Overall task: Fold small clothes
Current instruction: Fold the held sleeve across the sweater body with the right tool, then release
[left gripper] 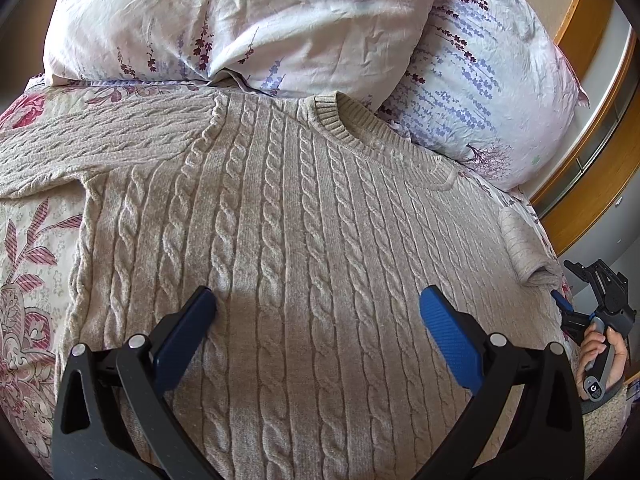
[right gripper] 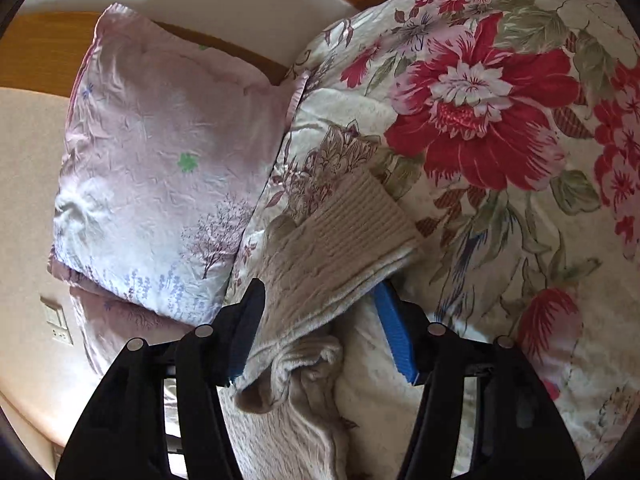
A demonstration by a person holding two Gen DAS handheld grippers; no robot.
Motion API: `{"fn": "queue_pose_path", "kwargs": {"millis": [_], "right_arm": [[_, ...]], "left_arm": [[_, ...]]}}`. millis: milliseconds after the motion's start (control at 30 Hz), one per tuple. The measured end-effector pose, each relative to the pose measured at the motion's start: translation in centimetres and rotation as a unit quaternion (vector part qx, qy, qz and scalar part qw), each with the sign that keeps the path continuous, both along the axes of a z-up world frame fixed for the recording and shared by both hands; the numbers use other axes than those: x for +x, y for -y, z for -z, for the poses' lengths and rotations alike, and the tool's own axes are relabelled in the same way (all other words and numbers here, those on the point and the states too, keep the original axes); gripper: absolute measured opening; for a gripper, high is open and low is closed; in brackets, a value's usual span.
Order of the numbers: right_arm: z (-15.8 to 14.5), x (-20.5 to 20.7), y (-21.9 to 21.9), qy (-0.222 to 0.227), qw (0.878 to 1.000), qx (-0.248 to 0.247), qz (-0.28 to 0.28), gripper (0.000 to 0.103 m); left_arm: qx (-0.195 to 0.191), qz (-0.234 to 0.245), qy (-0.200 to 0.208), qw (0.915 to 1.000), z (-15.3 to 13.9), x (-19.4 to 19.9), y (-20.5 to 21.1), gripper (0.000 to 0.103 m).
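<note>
A beige cable-knit sweater (left gripper: 288, 216) lies flat, front up, on the flowered bedspread (left gripper: 28, 264), collar toward the pillows. My left gripper (left gripper: 318, 300) is open just above the sweater's lower chest and holds nothing. One sleeve (left gripper: 524, 248) reaches to the right edge, where my right gripper (left gripper: 560, 300) meets it. In the right wrist view the right gripper (right gripper: 320, 300) has its jaws apart on either side of the sleeve (right gripper: 320, 264), whose ribbed cuff (right gripper: 360, 212) points away. The jaws are not closed on it.
Two wrinkled pale pillows (left gripper: 240, 24) (left gripper: 492, 92) lie behind the collar; one shows in the right wrist view (right gripper: 160, 168). A wooden bed frame (left gripper: 592, 148) runs along the right. A folded flowered quilt (right gripper: 500, 128) lies past the cuff.
</note>
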State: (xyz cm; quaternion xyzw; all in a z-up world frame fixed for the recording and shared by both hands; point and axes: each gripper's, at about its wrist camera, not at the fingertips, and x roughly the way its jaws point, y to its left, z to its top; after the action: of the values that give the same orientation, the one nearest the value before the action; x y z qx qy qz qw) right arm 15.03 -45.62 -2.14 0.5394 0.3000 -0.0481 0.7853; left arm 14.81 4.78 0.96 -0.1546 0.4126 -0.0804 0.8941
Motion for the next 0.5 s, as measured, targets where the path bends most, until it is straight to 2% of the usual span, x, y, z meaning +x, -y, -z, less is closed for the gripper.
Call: {"fn": "queue_pose_path", "kwargs": {"millis": [33,67,100,167,200,300,400,500], "right_arm": [[0.1,0.7,0.1,-0.010,1.000,-0.009,0.005,0.038],[0.3,1.3,0.3,-0.019,1.000,-0.017,0.005,0.017],[0.3,1.9,0.3,-0.027,0.999,-0.028,0.002,0.010],[-0.6,2.4,-0.3,-0.025,0.998,-0.052,-0.003,0.009],[-1.6,2.6,-0.9,-0.011,0.998,-0.065,-0.012,0.009],[-5.9,3.3,-4.2,0.062,0.992,-0.097,-0.055,0.009],[-9.3,4.8,-9.1,0.126,0.980,-0.097,-0.120,0.008],[-10.5,7.3,-15.1,0.149,0.965,-0.088,-0.196,0.008]], "left_arm": [[-0.001,0.000,0.000,1.0000,0.0,0.0,0.0,0.101],[-0.002,0.000,0.000,1.0000,0.0,0.0,0.0,0.101],[-0.003,-0.001,0.001,1.0000,-0.1,0.0,0.0,0.101],[-0.005,-0.001,0.001,1.0000,-0.1,-0.1,0.0,0.101],[-0.006,-0.002,0.001,1.0000,-0.1,-0.1,-0.1,0.101],[-0.007,-0.003,0.002,1.0000,-0.2,-0.1,0.0,0.101],[-0.007,-0.003,0.001,1.0000,-0.3,-0.2,0.0,0.101],[-0.011,-0.004,0.002,0.9999,-0.3,-0.3,0.1,0.101]]}}
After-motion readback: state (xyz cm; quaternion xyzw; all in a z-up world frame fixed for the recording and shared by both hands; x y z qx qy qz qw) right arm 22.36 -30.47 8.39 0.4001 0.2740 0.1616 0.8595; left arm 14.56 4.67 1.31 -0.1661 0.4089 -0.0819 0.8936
